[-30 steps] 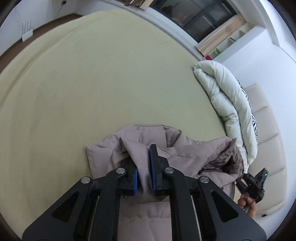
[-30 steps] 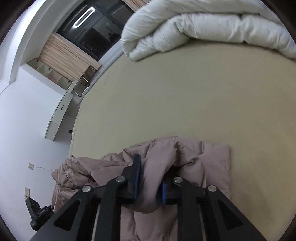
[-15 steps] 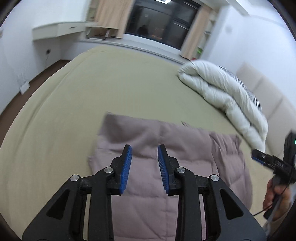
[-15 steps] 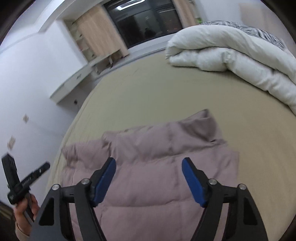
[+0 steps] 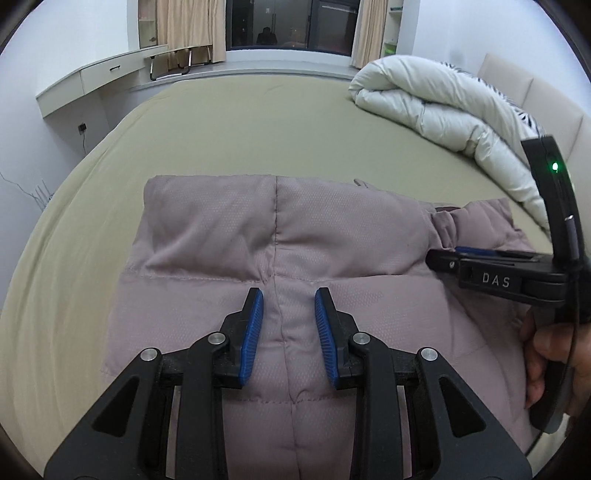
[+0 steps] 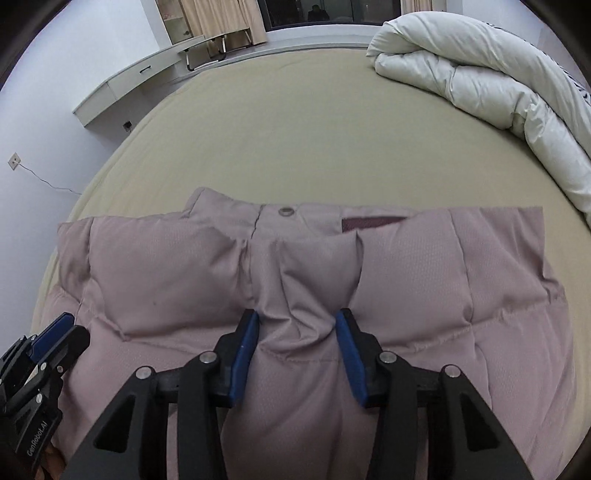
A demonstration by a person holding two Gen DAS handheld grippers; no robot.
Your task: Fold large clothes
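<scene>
A mauve puffer jacket (image 5: 221, 236) lies spread flat on the beige bed (image 5: 240, 122). It also shows in the right wrist view (image 6: 424, 280), with a snap button and a dark inner lining at its far edge. My left gripper (image 5: 288, 332) is open just above the jacket's middle seam, holding nothing. My right gripper (image 6: 297, 349) is open with a raised fold of the jacket between its fingers. The right gripper also shows at the right of the left wrist view (image 5: 487, 273), and the left gripper at the lower left of the right wrist view (image 6: 48, 343).
A rolled white duvet (image 5: 443, 107) lies at the bed's far right, also in the right wrist view (image 6: 480, 74). A padded headboard (image 5: 535, 92) is behind it. A white wall desk (image 5: 99, 77) and a dark window (image 5: 288, 22) stand beyond the bed.
A second ago both grippers were shut on bunched jacket fabric. They let go, and the jacket now lies spread flat. Both grippers have come down close over it.
</scene>
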